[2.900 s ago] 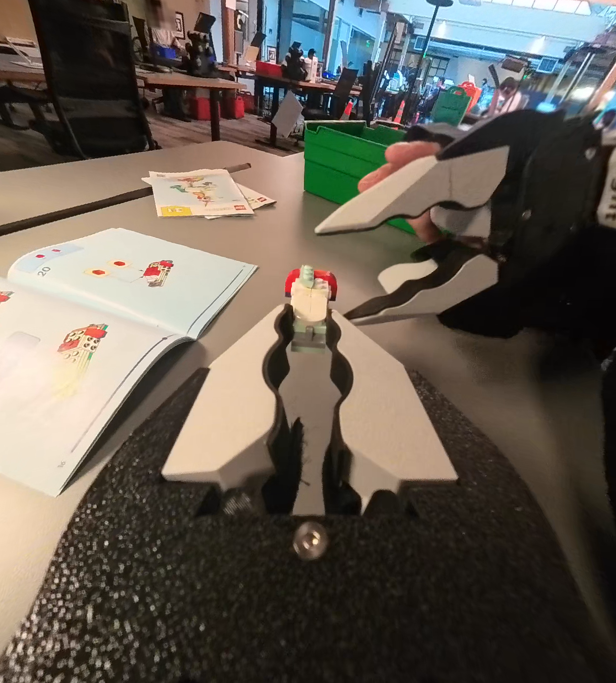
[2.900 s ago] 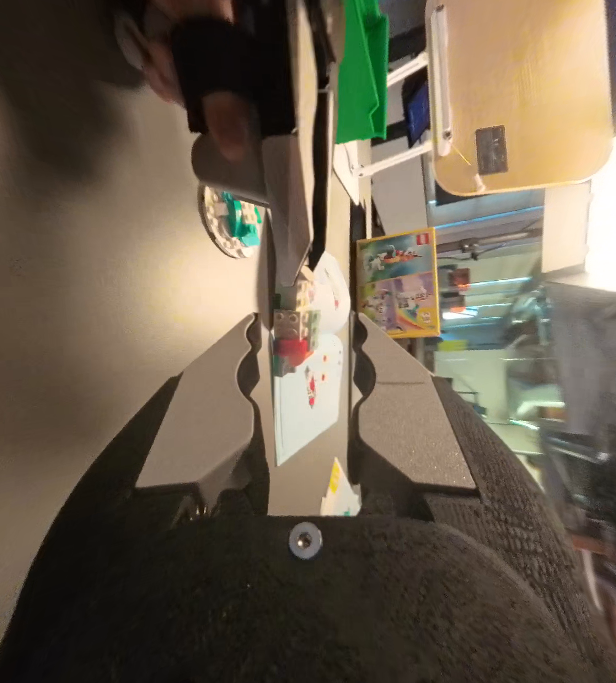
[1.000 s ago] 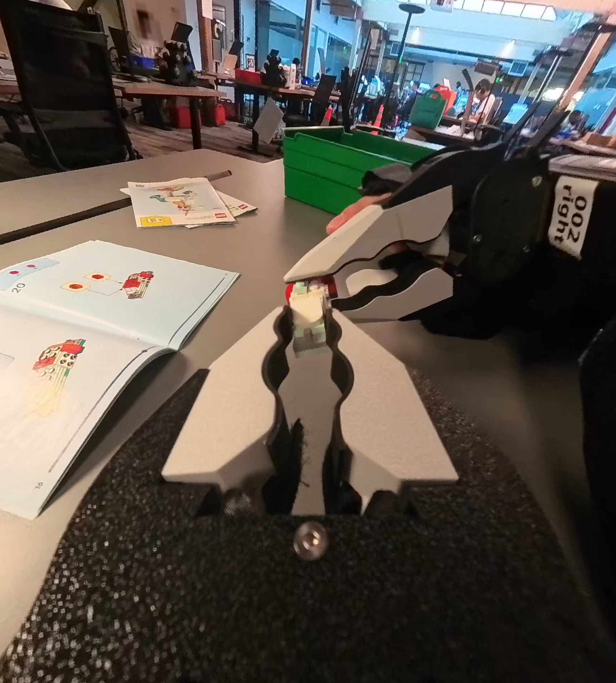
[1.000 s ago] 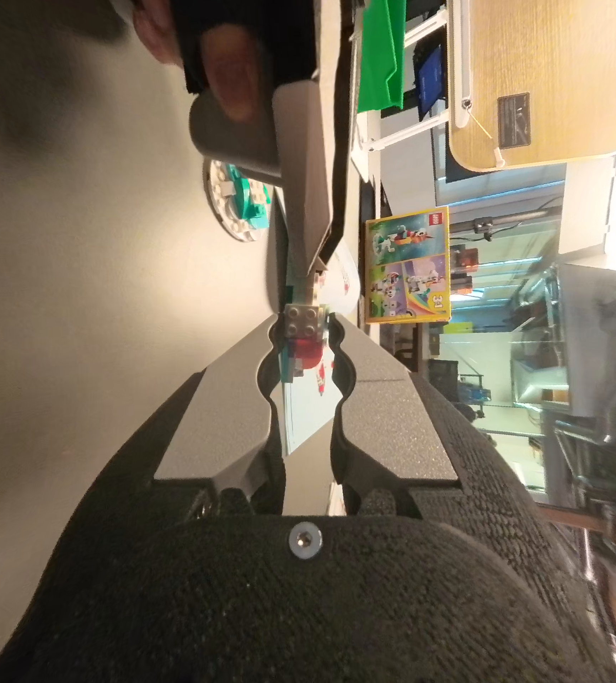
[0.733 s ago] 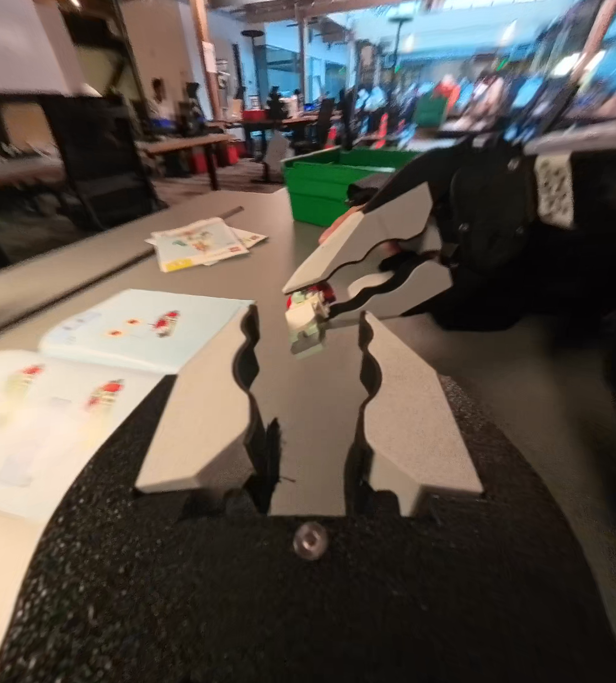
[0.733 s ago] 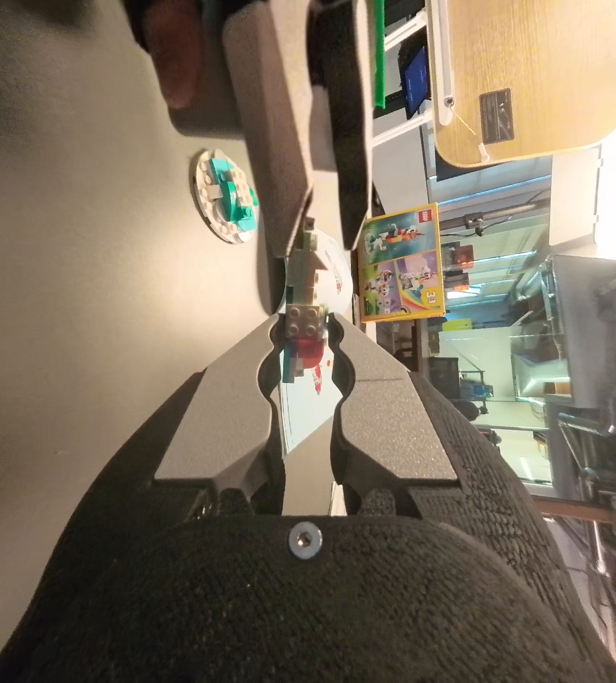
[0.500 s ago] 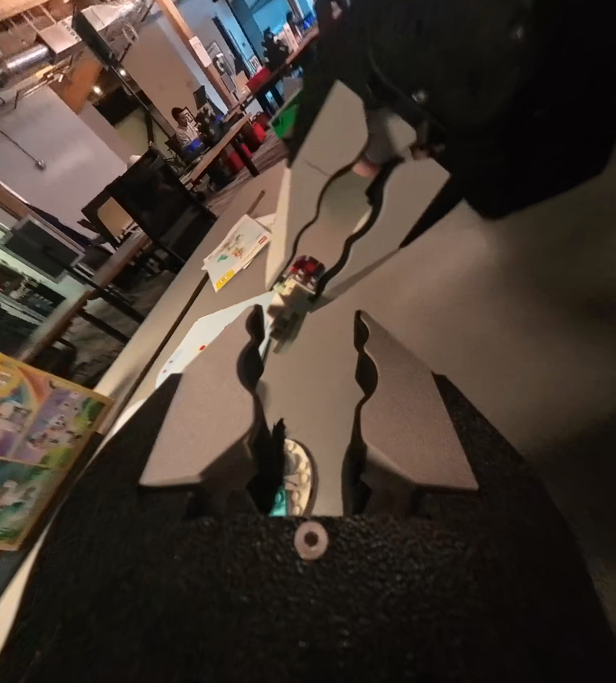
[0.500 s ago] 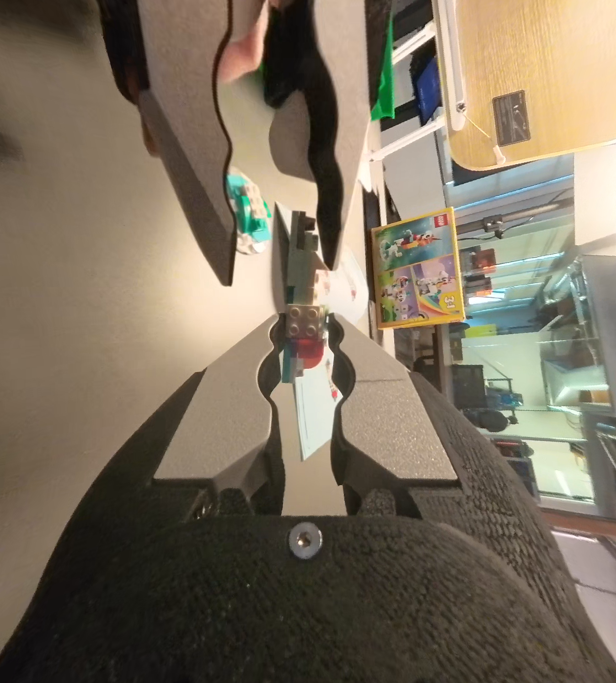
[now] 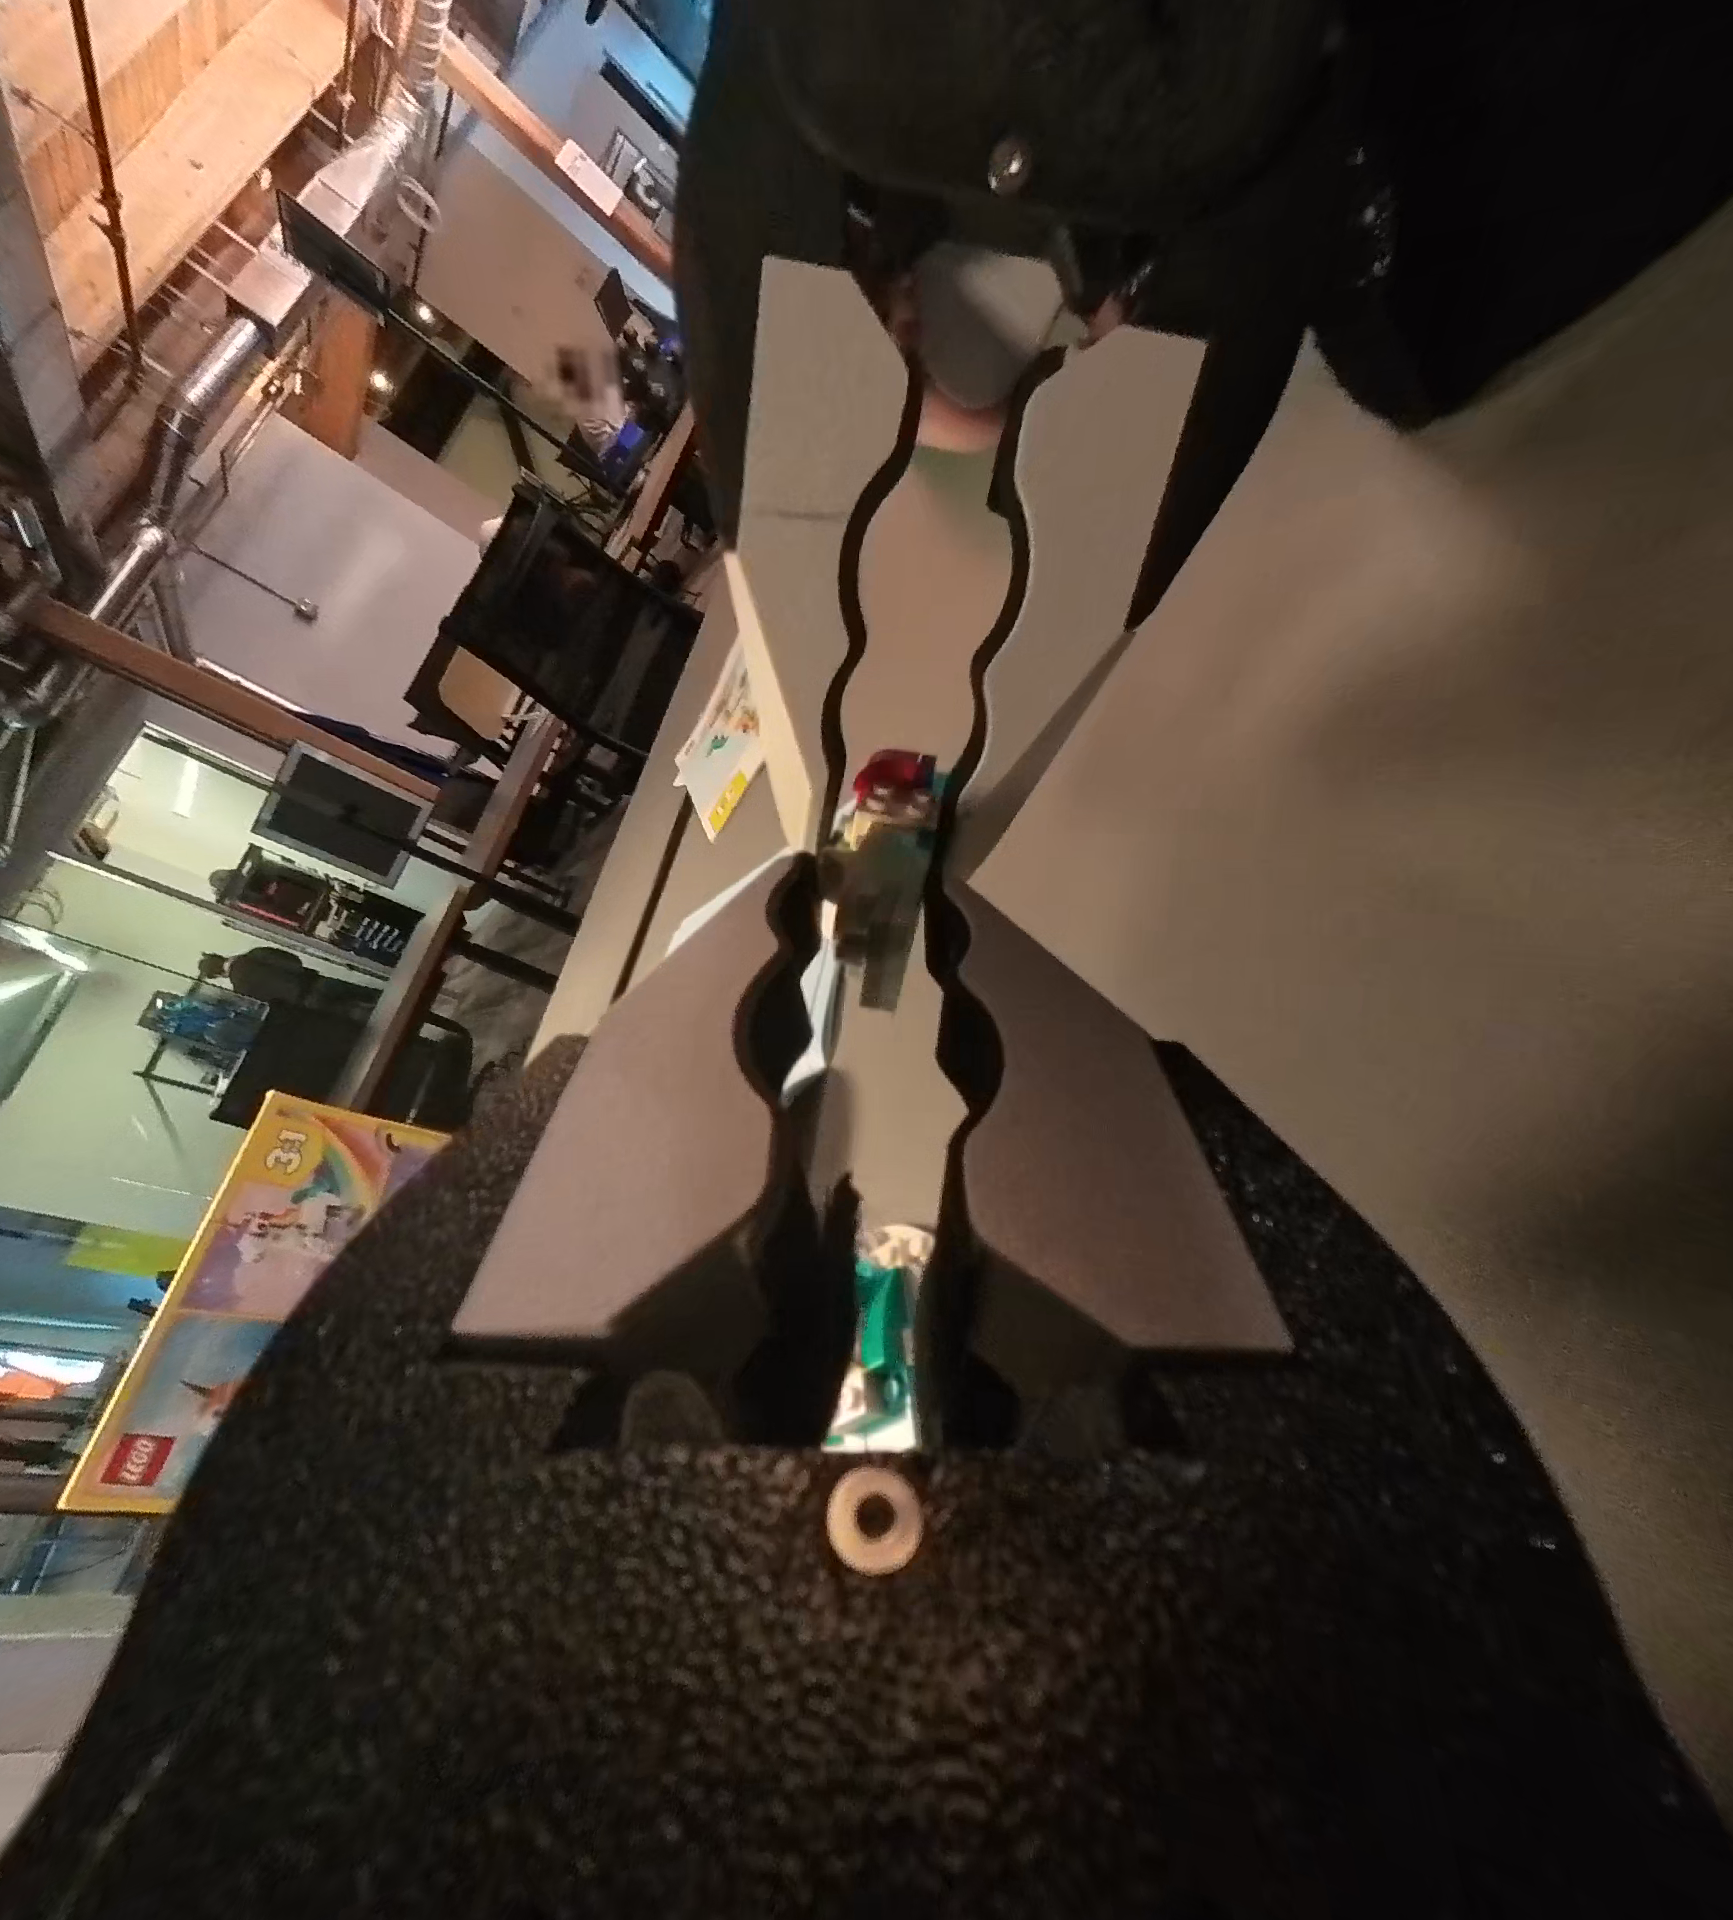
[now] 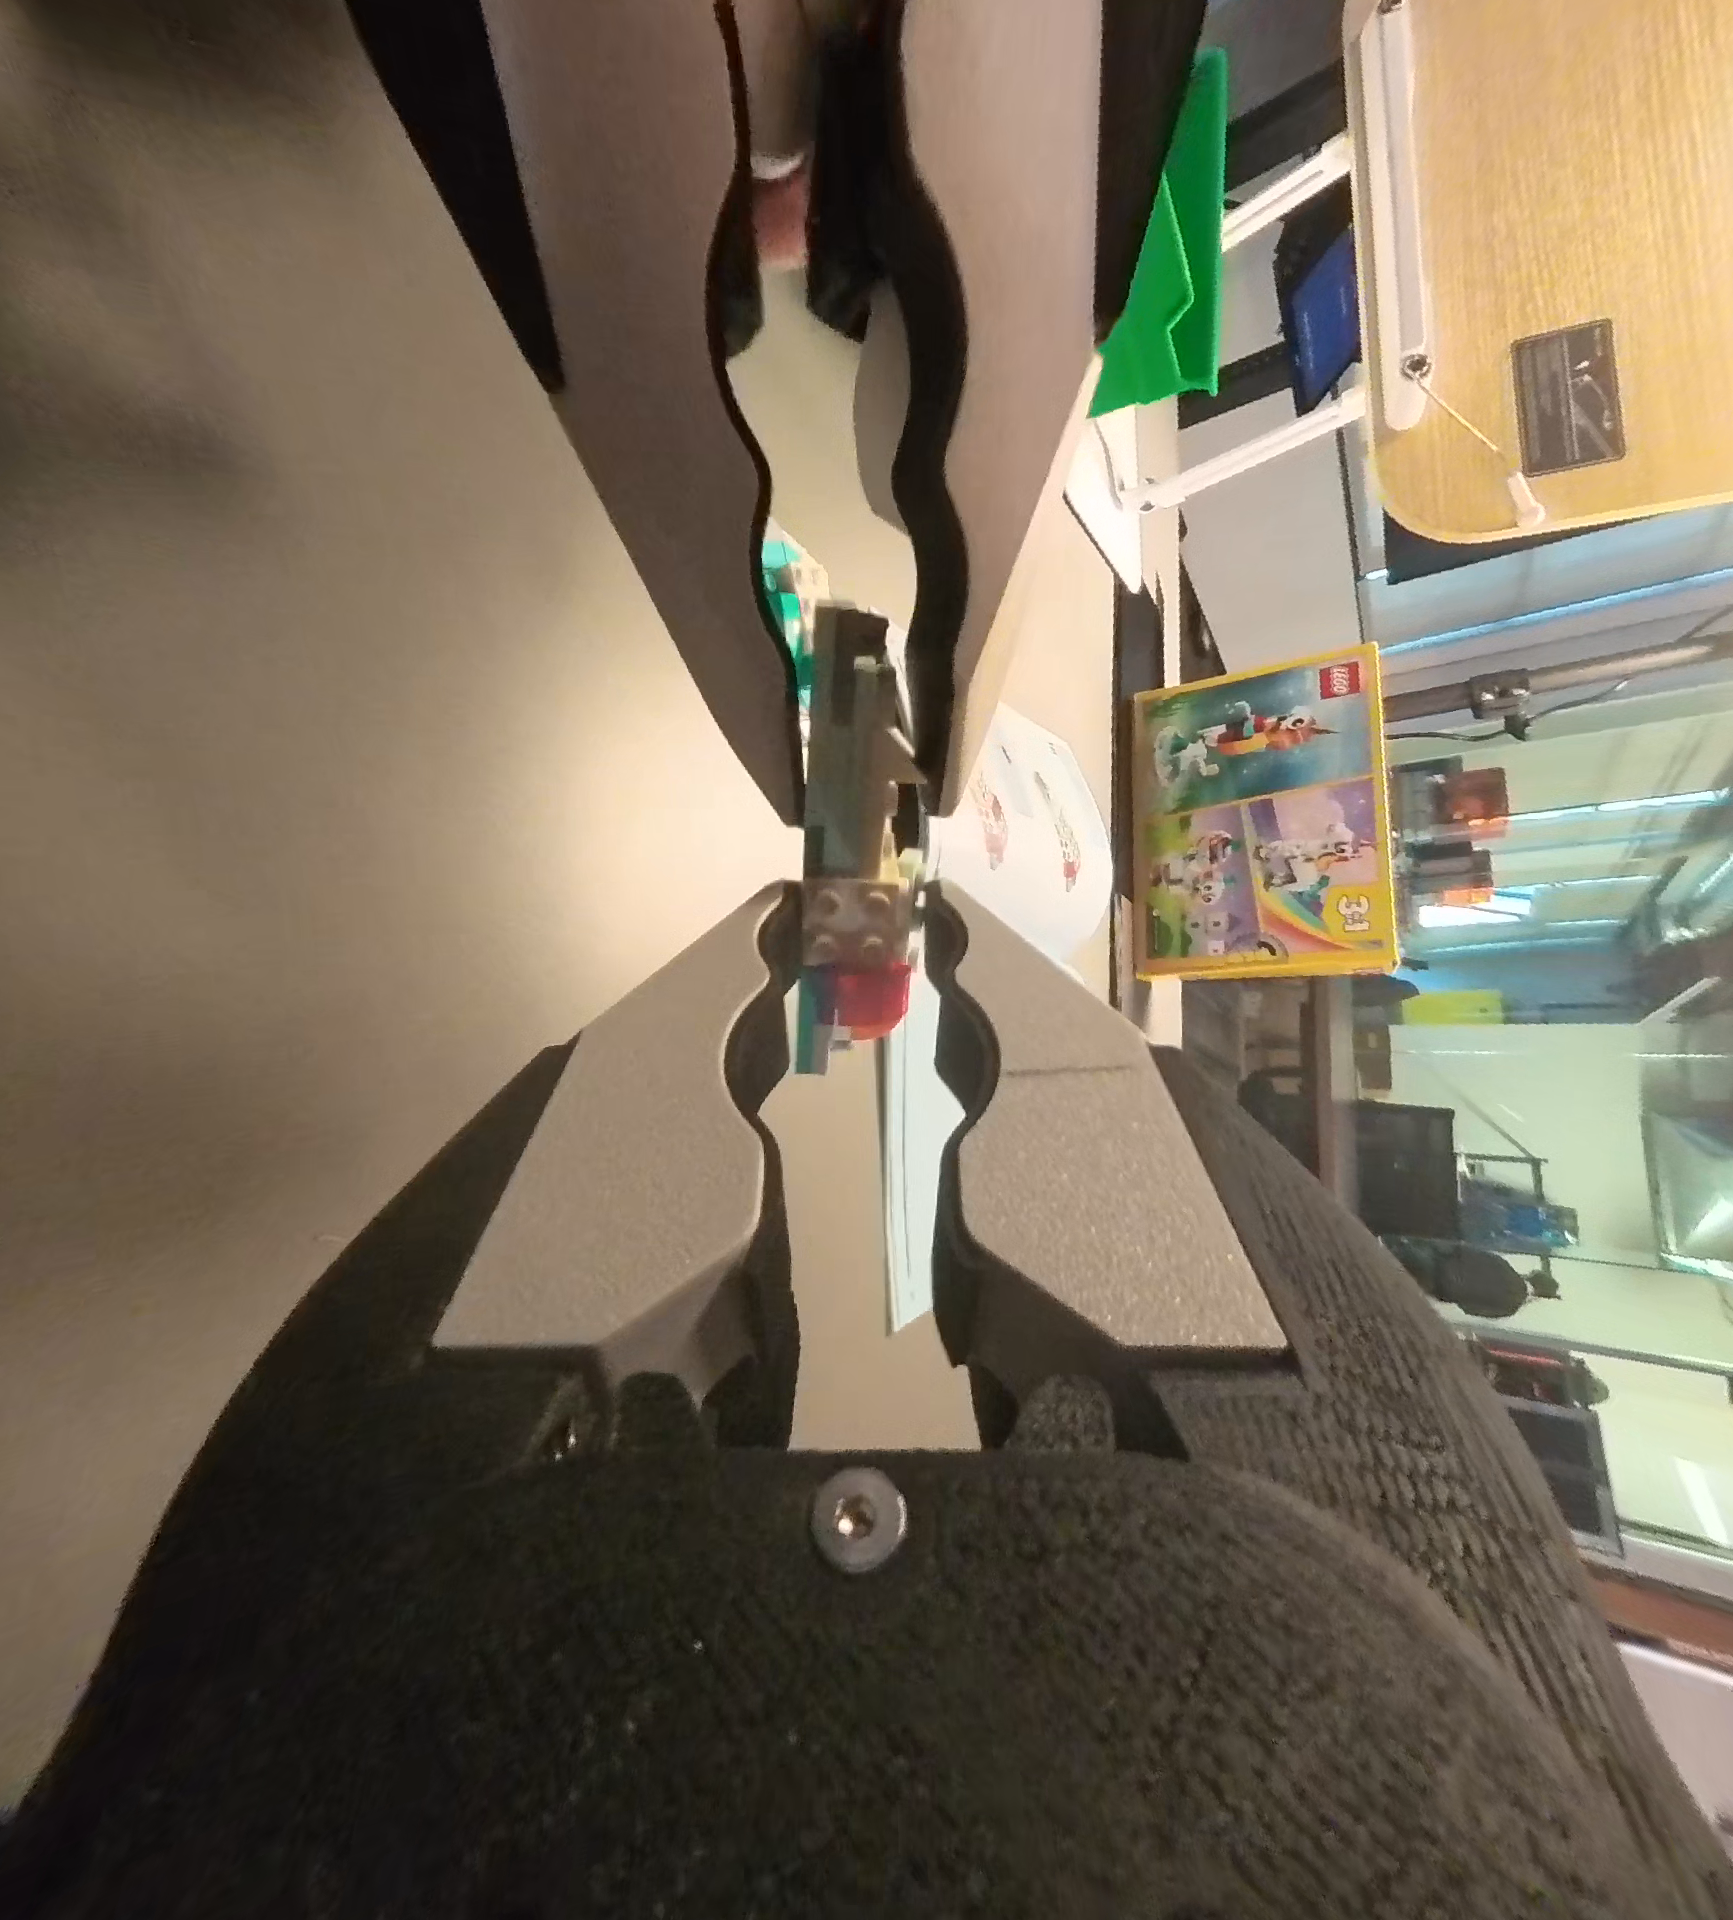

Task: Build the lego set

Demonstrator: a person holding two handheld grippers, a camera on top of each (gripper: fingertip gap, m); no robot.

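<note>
Field notes, working left to right across the right wrist view.

Far left: bare grey worktop (image 10: 218, 727), nothing lying loose on it there.

Centre: the small lego build (image 10: 857, 904) is hanging in the air between the two claws, which are facing each other tip to tip. The right claw (image 10: 857, 940) is clamping the near end, where a grey studded block and a red piece are showing. The left claw (image 10: 867, 758) is coming in from the opposite side; its fingertips are sitting on either side of the grey-green far end and look clamped on it, though in the left wrist view the left claw (image 9: 877, 904) is showing a slim gap beside the build (image 9: 883, 862), so contact on both faces is a judgement. The right claw (image 9: 893, 769) is closed on the red end there.

Behind the left claw: a white round plate carrying teal pieces (image 10: 784, 587), a separate sub-assembly waiting on the worktop.

Right of centre: the open instruction booklet (image 10: 1028, 831), then the lego box (image 10: 1267, 821) standing upright, and a green bin (image 10: 1153, 301) farther back.

Progress, as I judge it: the model is partly built. One small section is assembled and being handled between claws, perhaps for a regrip or a press. The round plate piece is not yet joined, so several steps look left.
</note>
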